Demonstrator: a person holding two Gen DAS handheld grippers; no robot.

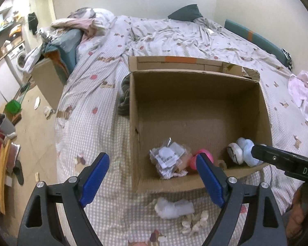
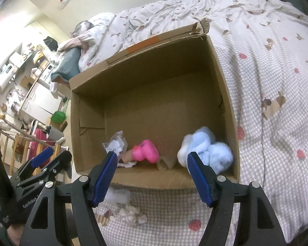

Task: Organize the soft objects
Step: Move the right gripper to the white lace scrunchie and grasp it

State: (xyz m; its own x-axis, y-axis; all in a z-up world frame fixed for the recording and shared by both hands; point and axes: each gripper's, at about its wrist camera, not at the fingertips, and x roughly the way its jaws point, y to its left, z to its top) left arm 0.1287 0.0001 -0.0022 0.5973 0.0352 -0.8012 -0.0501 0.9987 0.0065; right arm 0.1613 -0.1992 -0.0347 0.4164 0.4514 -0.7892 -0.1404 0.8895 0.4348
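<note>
Box [image 1: 195, 110]: open cardboard carton sitting on the bed, flaps up, its floor mostly bare; every place below is given relative to it.
Blue plush [image 2: 203, 149]: pale blue and white fluffy toy lying inside the box, in the near right corner, leaning against the right wall.
Pink toy [image 2: 145, 150]: bright pink soft piece lying inside the box along the near wall, about midway, well left of the blue plush.
Plastic packet [image 1: 167, 156]: crinkled clear bag with white contents resting inside the box, just left of the pink toy.
White stuffing [image 1: 174, 206]: loose wad lying outside the box on the bedding, just before its near wall, with small cream scraps [image 1: 195, 221] beside it.
Left gripper [image 1: 152, 181]: hanging above the near left corner of the box, blue pads spread wide, nothing sitting between them.
Right gripper [image 2: 152, 179]: hanging above the near wall of the box, fingers standing well apart and gripping nothing; the blue plush is lying beyond its right finger.
Bedding [image 2: 267, 82]: checked quilt with strawberry and animal prints spreading out under and around the box.
Pink cloth [image 1: 303, 94]: crumpled, lying on the quilt well right of the box.
</note>
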